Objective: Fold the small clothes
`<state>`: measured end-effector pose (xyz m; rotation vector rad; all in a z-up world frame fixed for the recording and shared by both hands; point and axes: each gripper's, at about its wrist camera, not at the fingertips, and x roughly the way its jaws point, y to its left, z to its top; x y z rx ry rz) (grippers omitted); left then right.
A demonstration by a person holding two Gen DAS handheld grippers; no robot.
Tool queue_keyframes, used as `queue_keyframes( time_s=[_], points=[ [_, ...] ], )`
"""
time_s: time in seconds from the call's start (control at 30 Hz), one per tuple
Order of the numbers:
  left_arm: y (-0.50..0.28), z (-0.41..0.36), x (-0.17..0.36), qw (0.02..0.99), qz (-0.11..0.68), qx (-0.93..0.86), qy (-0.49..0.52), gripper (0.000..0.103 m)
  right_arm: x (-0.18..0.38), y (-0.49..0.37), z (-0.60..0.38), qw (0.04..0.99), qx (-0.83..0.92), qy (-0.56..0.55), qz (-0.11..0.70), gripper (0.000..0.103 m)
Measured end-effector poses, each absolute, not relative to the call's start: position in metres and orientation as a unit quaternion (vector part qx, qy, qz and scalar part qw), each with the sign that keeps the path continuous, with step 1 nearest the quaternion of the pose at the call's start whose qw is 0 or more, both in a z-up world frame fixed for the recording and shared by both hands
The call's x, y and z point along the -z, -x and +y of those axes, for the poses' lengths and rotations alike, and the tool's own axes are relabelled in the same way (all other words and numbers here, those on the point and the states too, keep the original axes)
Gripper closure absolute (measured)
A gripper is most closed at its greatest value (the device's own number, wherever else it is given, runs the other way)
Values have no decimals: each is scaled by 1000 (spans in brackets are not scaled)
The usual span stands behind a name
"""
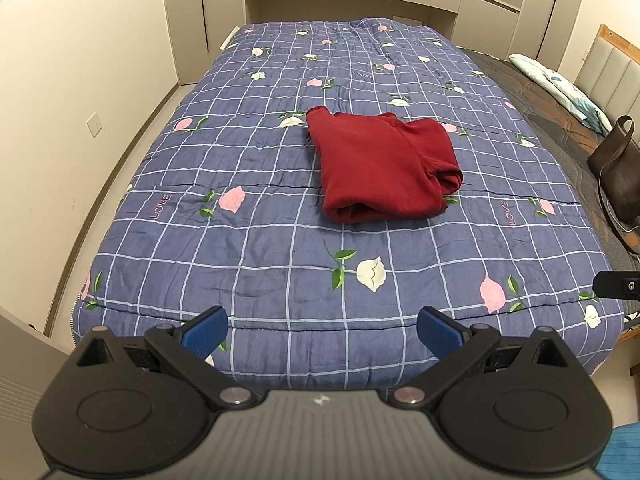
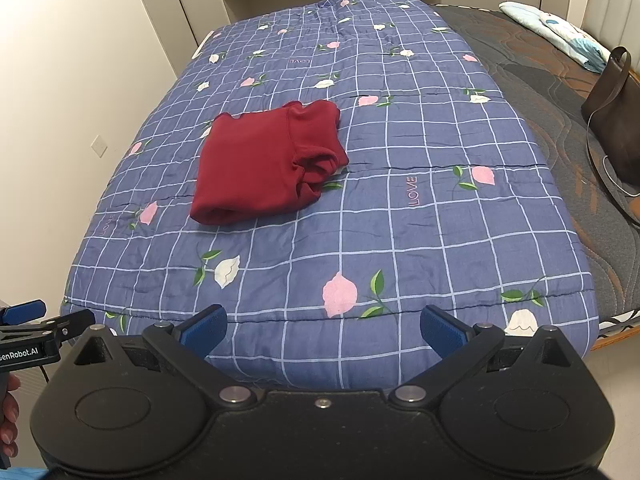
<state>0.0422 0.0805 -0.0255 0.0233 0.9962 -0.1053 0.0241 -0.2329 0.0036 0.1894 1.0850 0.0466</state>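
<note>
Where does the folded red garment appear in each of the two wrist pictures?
Left wrist view: the folded red garment lies just right of centre, on the blue checked quilt.
Right wrist view: the folded red garment lies left of centre.
Shared landmark: the brown bag at the right edge of both.

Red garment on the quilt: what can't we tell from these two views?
- Red garment: what kind it is and how many layers; the folds hide the inside in both views.
- Its far edge and underside: hidden by its own bulk against the quilt.
- Brown bag: cut off by the right edge in both views.
- Hand: mostly cut off by the left edge, right wrist view.
</note>
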Motion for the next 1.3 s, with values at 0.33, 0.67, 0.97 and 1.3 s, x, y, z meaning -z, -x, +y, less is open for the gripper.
queue_keyframes(
  time_s=[0.33, 0.67, 0.97, 1.3],
  points=[
    [-44, 84, 28, 876, 479, 50, -10, 1, -3, -24, -233, 852, -22, -90, 516, 1],
    [-46, 82, 30, 874, 483, 51, -11, 1, -3, -26, -233, 851, -20, -91, 517, 1],
    [-46, 83, 31, 874, 483, 52, -12, 1, -1, -26, -232, 850, -20, -92, 518, 1],
    [-45, 77, 27, 880, 472, 15, -51, 1, -1, -27, -232, 850, -20, -92, 518, 1]
  ],
)
